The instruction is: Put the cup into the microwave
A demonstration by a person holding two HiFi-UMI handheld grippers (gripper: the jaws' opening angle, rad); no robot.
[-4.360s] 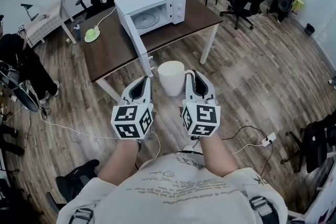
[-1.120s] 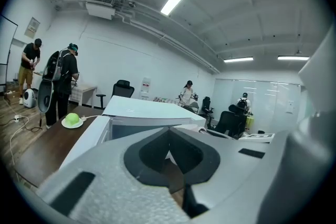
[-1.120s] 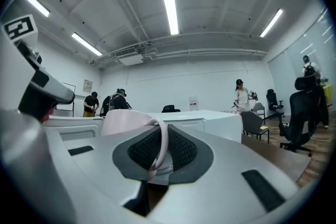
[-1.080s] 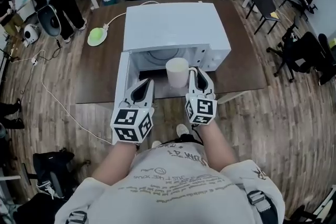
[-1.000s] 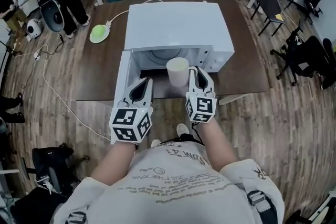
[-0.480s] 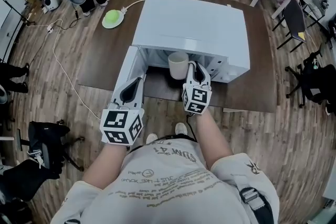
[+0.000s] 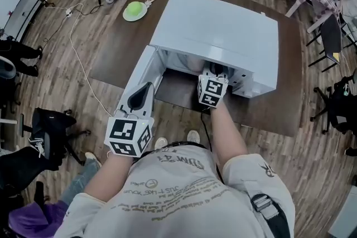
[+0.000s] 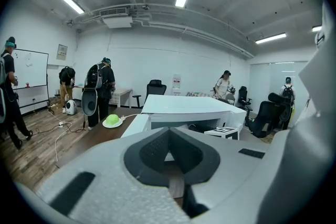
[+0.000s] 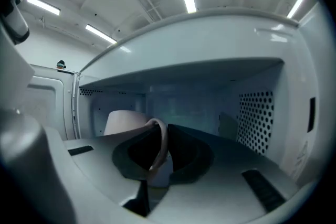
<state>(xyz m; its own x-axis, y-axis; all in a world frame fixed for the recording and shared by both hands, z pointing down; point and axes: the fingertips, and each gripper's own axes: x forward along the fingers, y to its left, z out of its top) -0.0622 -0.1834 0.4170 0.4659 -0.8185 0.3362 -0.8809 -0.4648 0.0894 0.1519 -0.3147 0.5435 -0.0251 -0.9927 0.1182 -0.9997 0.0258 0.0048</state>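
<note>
A wood plank floor (image 7: 67, 92) runs through an open office, with chairs round the edges. On it stands a dark brown table (image 7: 114, 53). A white microwave (image 7: 217, 25) takes up most of the table, its door (image 7: 146, 64) swung open to the left. A lime-green object (image 7: 134, 10) lies on the table's far corner, apart from the microwave.

Half a second earlier the head view showed the cup at the mouth of the oven, in front of the right gripper (image 7: 211, 72). Now the cup is lost under the microwave's top in that view. The right gripper has gone further in, so that only its marker cube and rear body show. The left gripper (image 7: 142, 93) has hardly shifted and hangs over the open door.

The right gripper view supplies what the head view lacks. It shows the pale cup (image 9: 126, 122) inside the cavity, toward its left wall, with the perforated side wall (image 9: 254, 118) on the right. The right gripper's jaws are clamped on the cup's handle (image 9: 160, 144). I cannot tell whether the cup's base touches the cavity floor.

The left gripper view shows that gripper's jaws together with nothing in them. Beyond them it shows ceiling lights, a whiteboard (image 8: 31, 68) and people standing (image 8: 102, 89), which the head view misses.
</note>
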